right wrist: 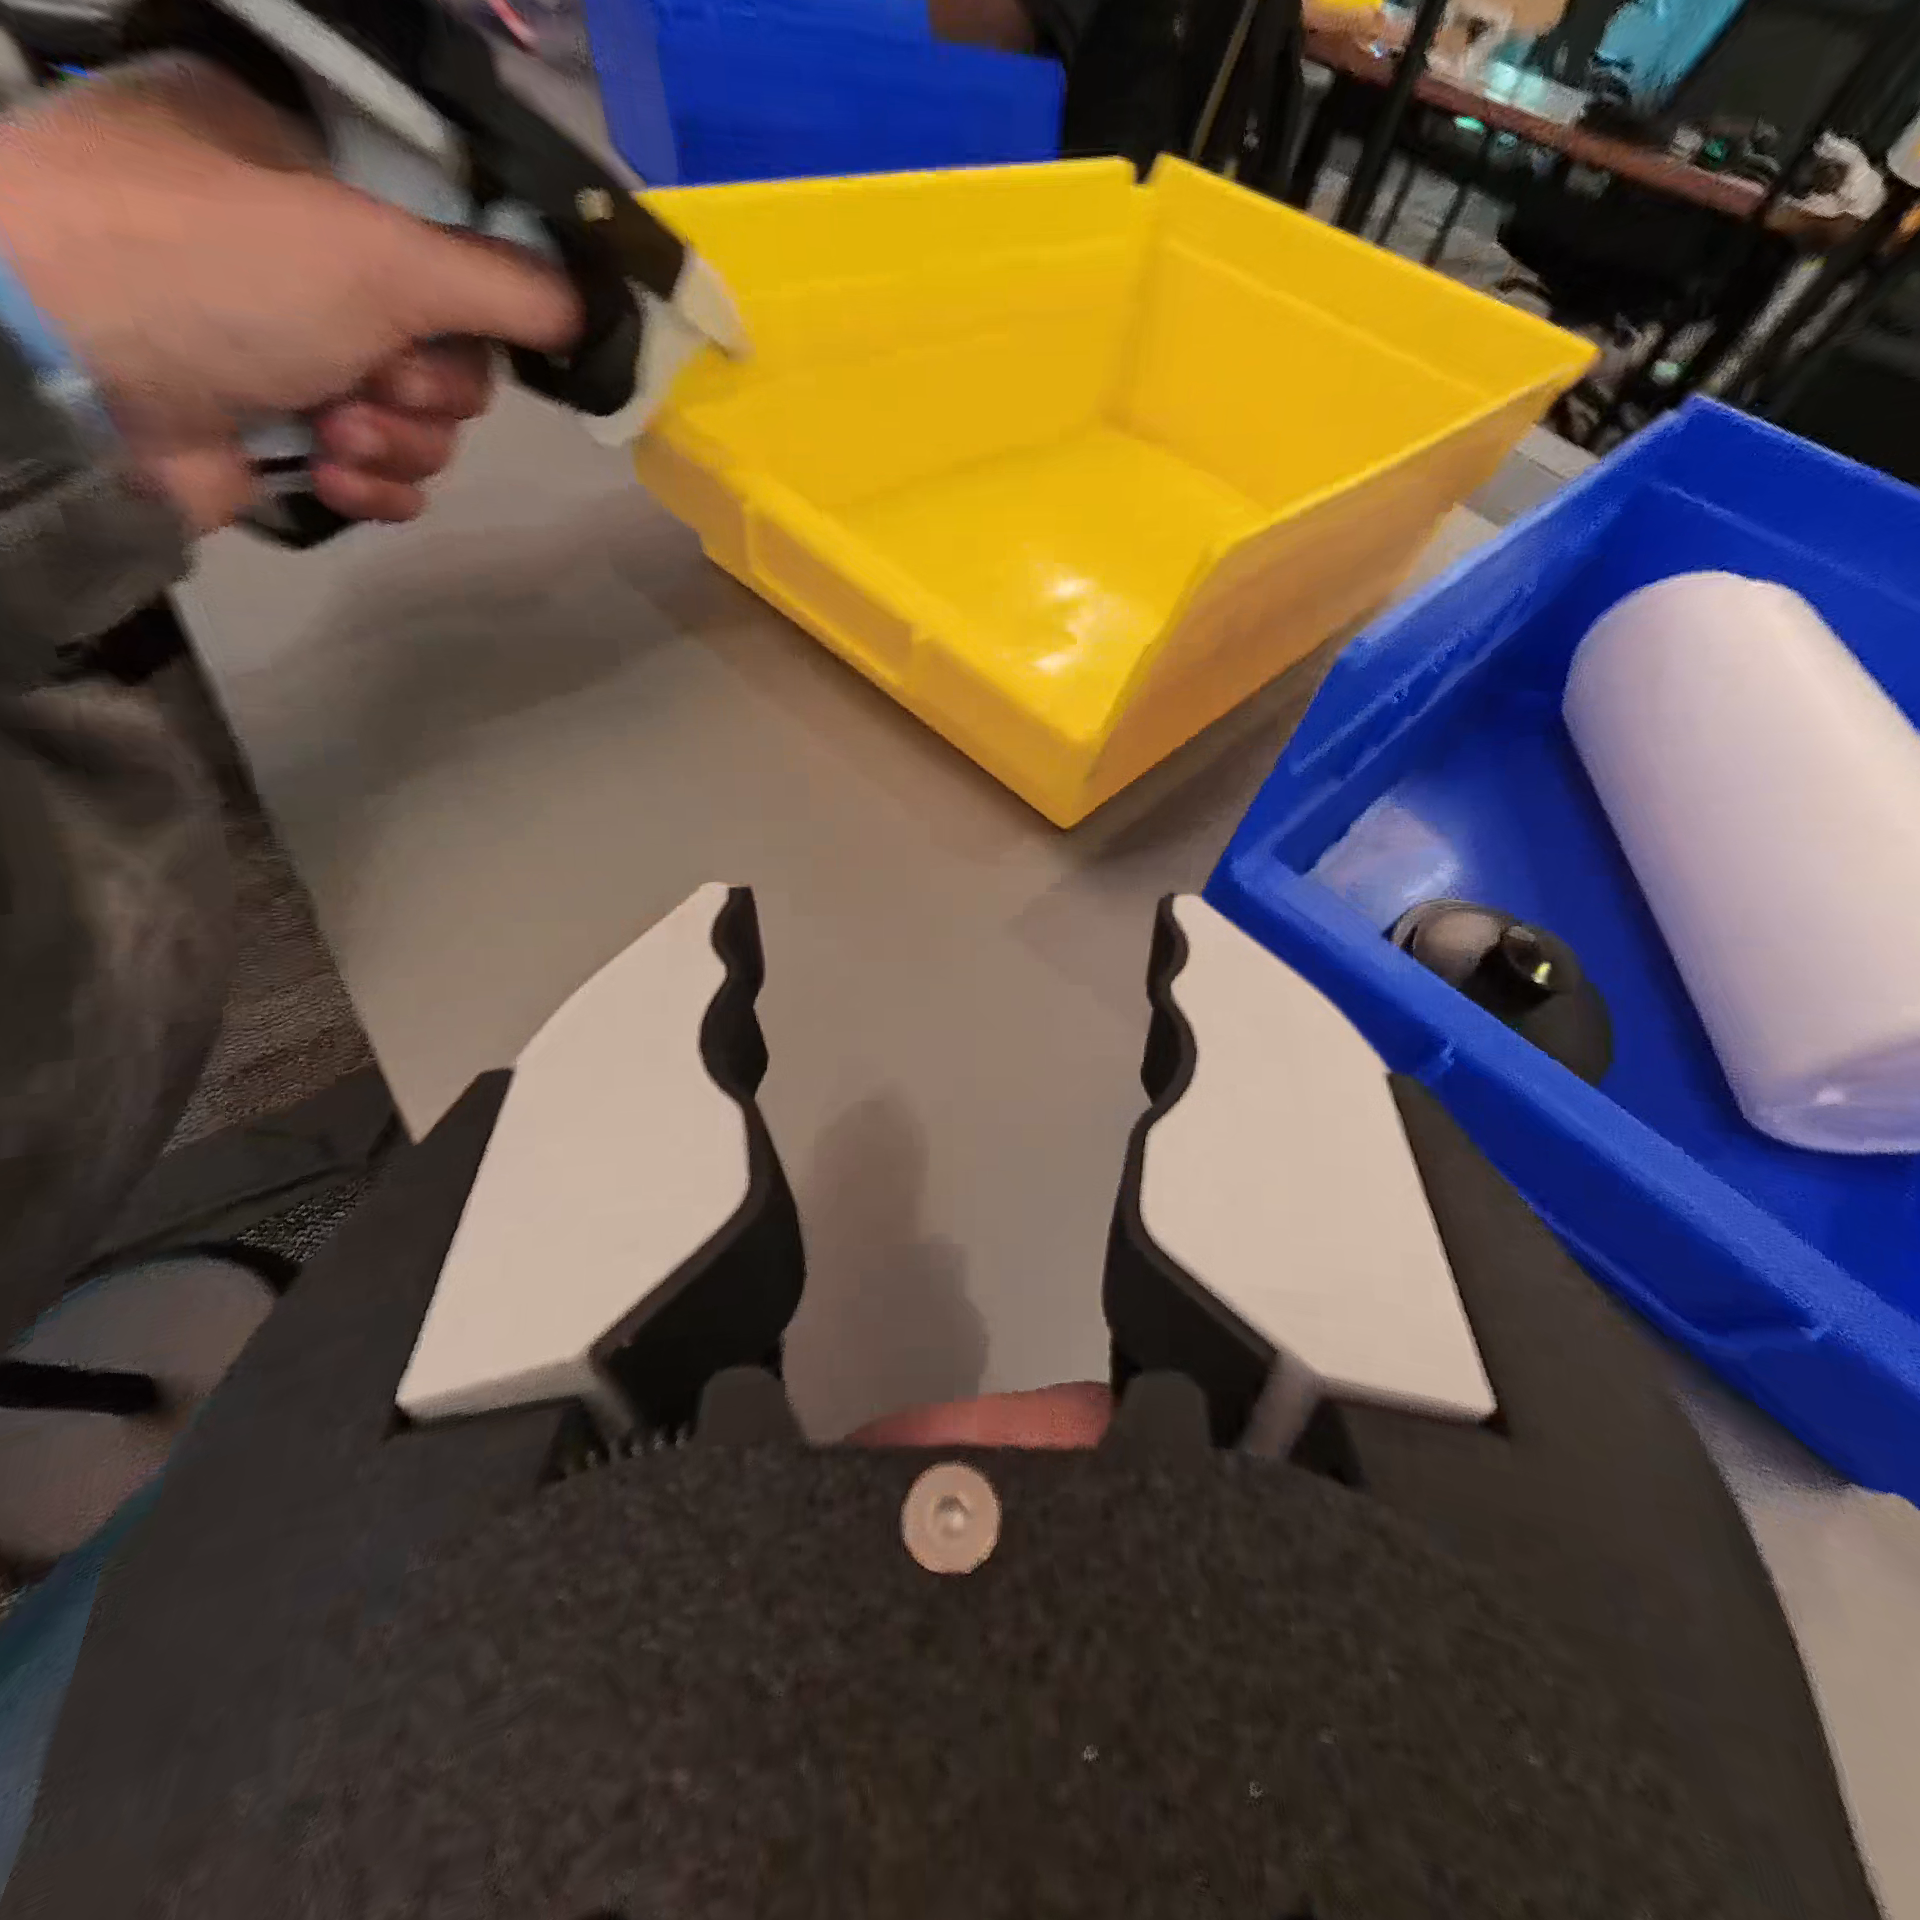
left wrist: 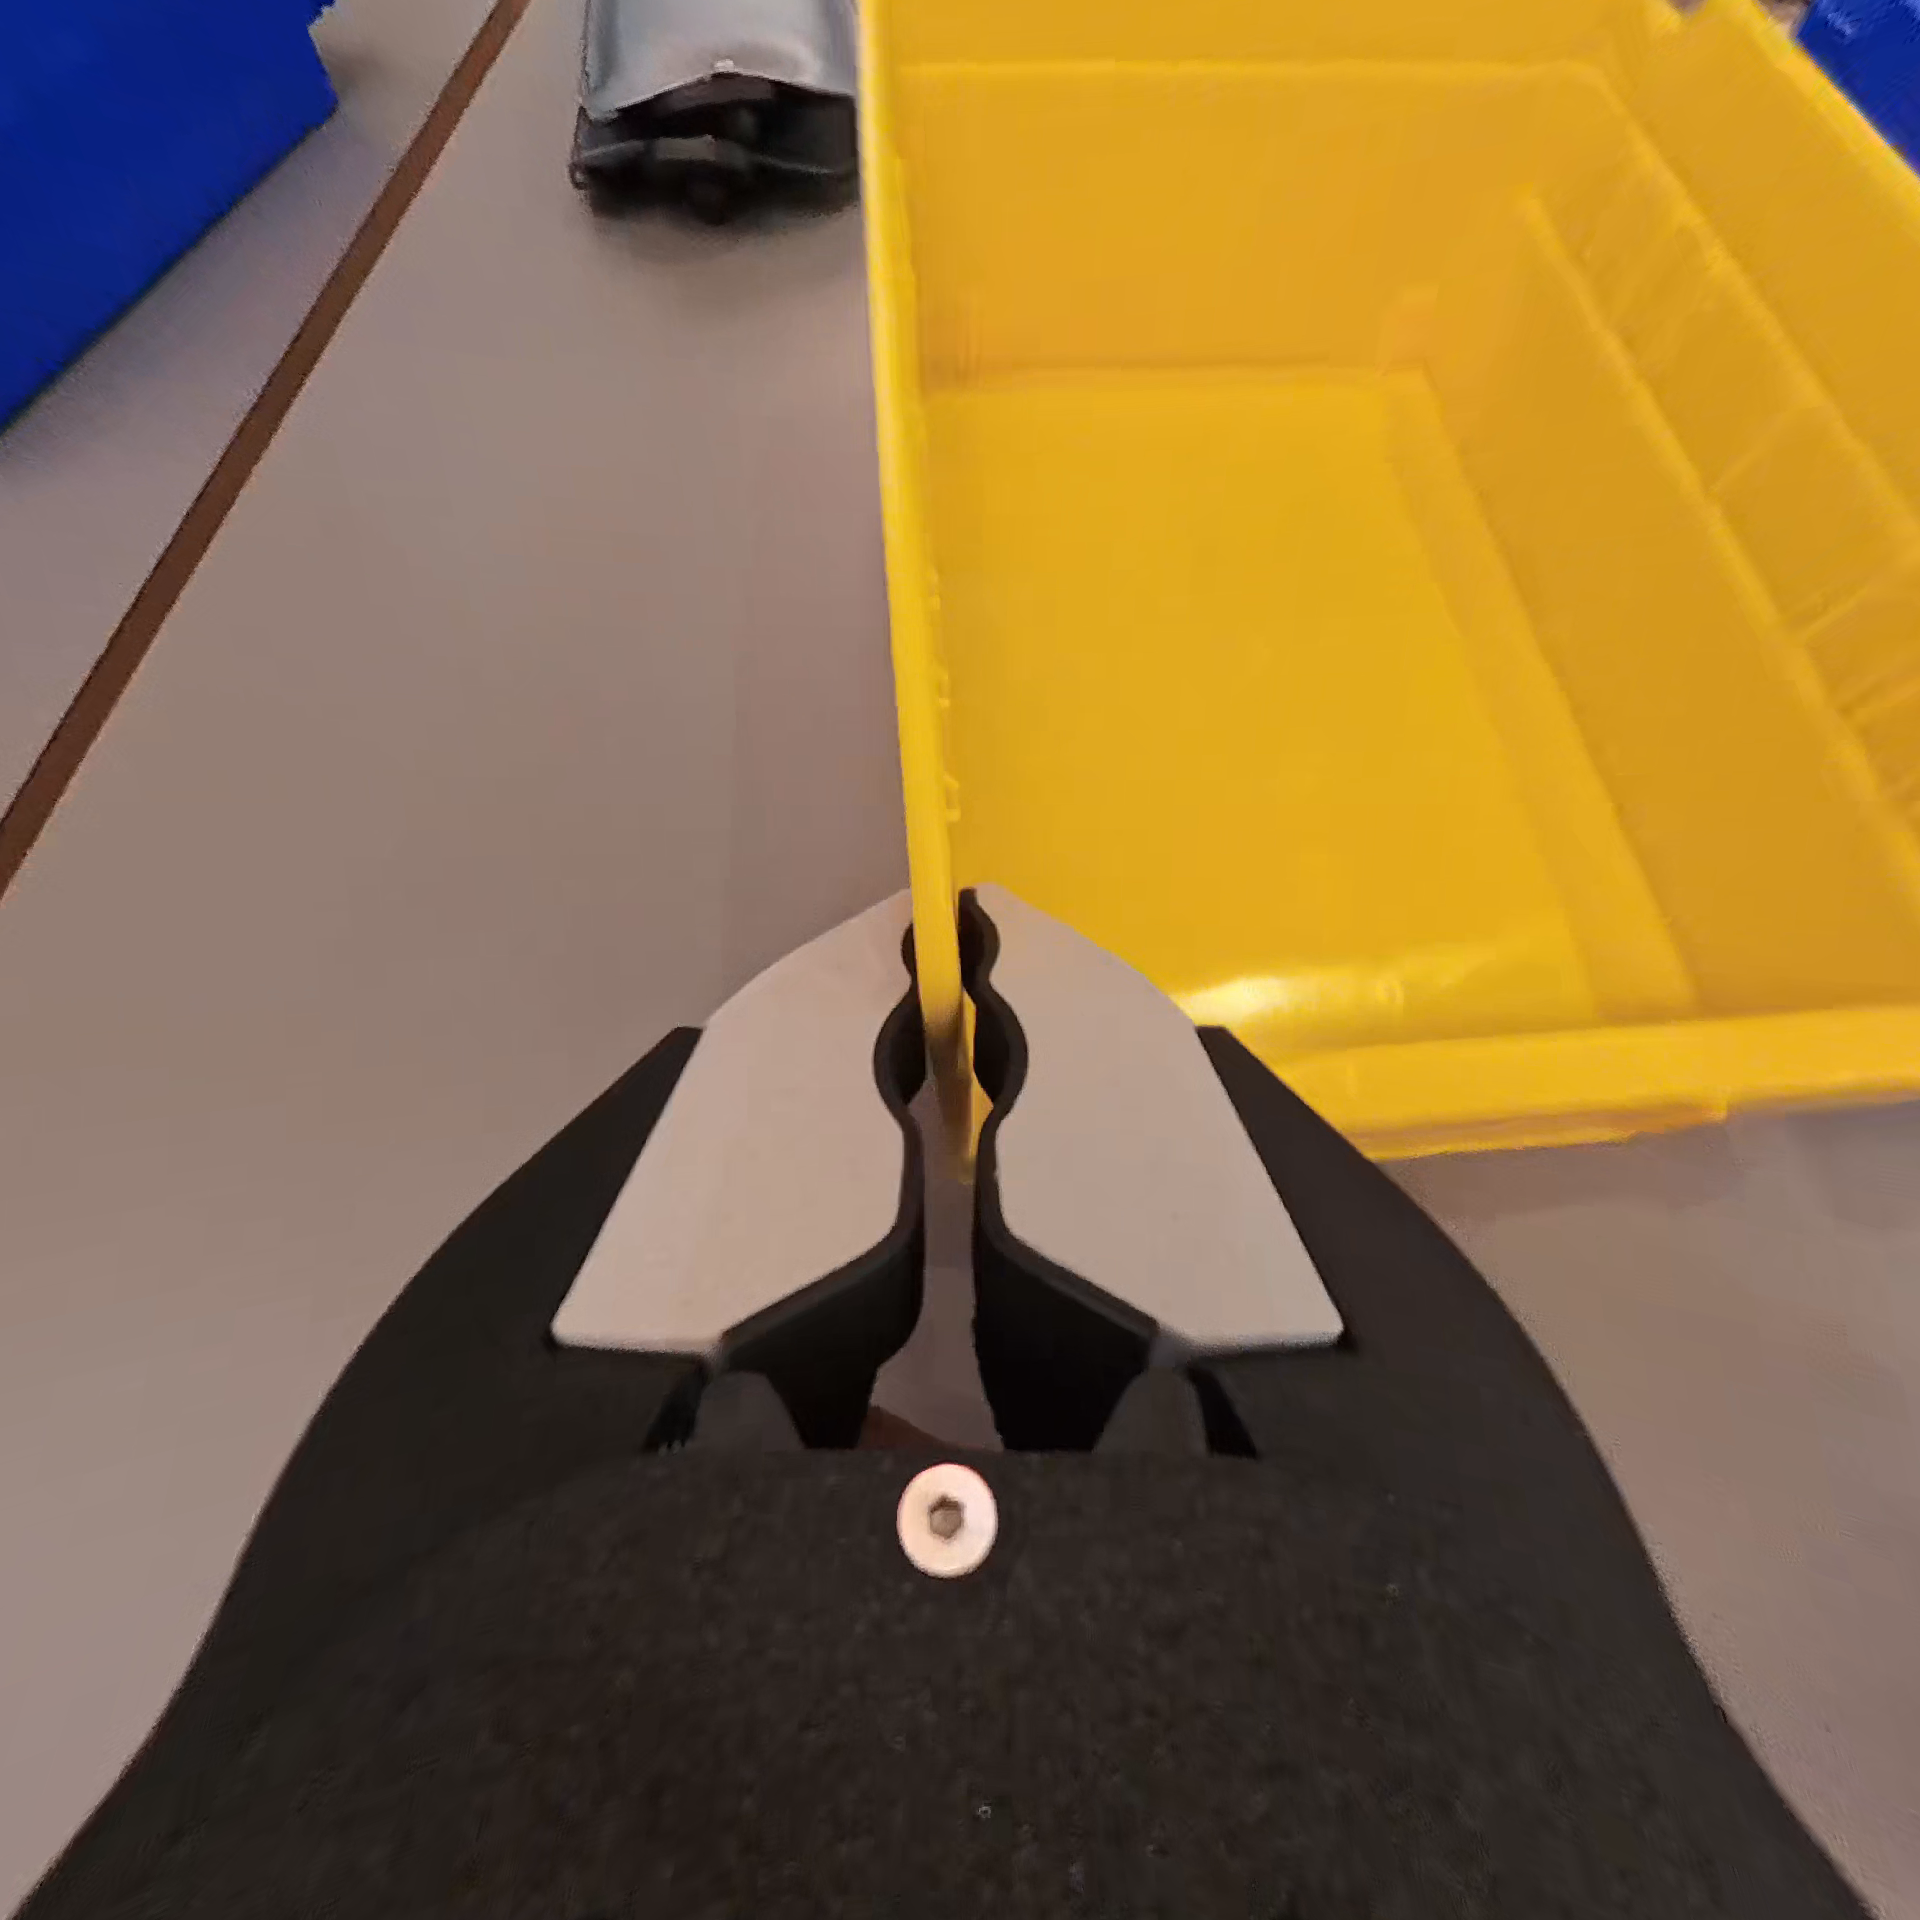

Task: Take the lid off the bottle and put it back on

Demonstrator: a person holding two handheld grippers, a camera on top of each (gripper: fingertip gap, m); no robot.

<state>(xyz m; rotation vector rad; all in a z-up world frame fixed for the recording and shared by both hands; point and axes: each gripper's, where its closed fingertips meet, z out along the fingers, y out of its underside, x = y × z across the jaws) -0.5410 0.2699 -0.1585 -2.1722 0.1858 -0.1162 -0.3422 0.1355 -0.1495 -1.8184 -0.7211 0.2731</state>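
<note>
A white bottle (right wrist: 1756, 852) lies on its side in a blue bin (right wrist: 1538, 1174) at the right of the right wrist view, with a black lid or cap (right wrist: 1507, 977) at its near end. My right gripper (right wrist: 951, 925) is open and empty over the grey table, left of that bin. My left gripper (left wrist: 940, 914) is shut on the left wall of an empty yellow bin (left wrist: 904, 520). In the right wrist view the left gripper (right wrist: 675, 343) shows at the yellow bin (right wrist: 1340, 353), held by a person's hand (right wrist: 260, 301).
A second blue bin (right wrist: 831, 83) stands behind the yellow one; one also shows at top left of the left wrist view (left wrist: 125, 177). A dark grey object (left wrist: 717, 114) lies beyond the yellow bin's left wall. The table edge (left wrist: 260, 416) runs along the left. Cluttered tables stand behind.
</note>
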